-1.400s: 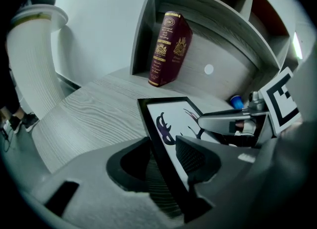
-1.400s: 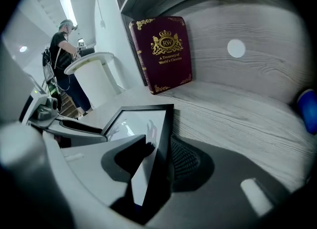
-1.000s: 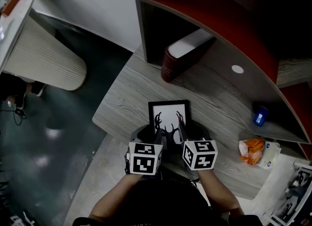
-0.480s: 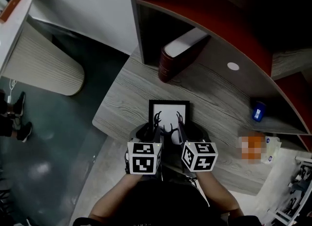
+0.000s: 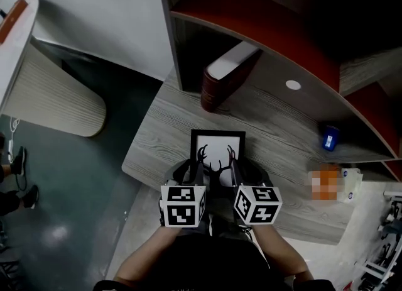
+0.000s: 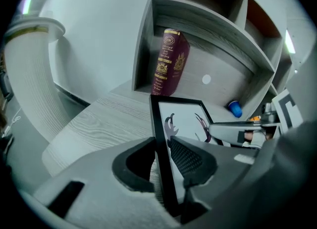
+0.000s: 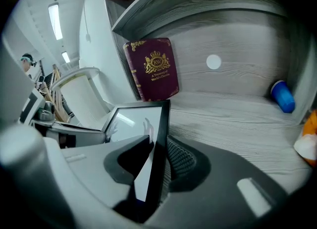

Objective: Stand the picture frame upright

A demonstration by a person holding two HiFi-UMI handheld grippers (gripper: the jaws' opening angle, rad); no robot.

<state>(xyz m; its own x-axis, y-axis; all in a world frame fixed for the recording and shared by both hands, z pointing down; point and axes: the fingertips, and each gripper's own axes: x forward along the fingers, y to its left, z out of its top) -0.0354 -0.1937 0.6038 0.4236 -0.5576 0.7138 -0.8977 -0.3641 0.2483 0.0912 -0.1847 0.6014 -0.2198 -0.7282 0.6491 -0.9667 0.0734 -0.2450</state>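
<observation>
Grey wood-grain desk (image 5: pixel 163 126) under a curved shelf unit (image 5: pixel 264 26), w/ a burgundy book (image 5: pixel 227 76) leaning in the back bay and a small blue object (image 5: pixel 330 137) off to the right. The picture frame (image 5: pixel 218 148) sits near the desk's front edge, antler print facing up, its near end between both tools. The left gripper (image 6: pixel 161 144) has just been closing and now pinches the frame's left rail, pads on front & back. The right gripper (image 7: pixel 159 144) has likewise been closing and clamps the right rail. Can't tell if the far edge rests on the wood. Risks, imo: both grips sit low at one end, so the frame may pivot or slide in the pads, esp. on slick glass. Uneven lift btw the hands would twist it. No view shows a rear stand, so it may flop once let go. It's also close to the desk edge, so a slip could drop it to the floor (image 5: pixel 63 208).
</observation>
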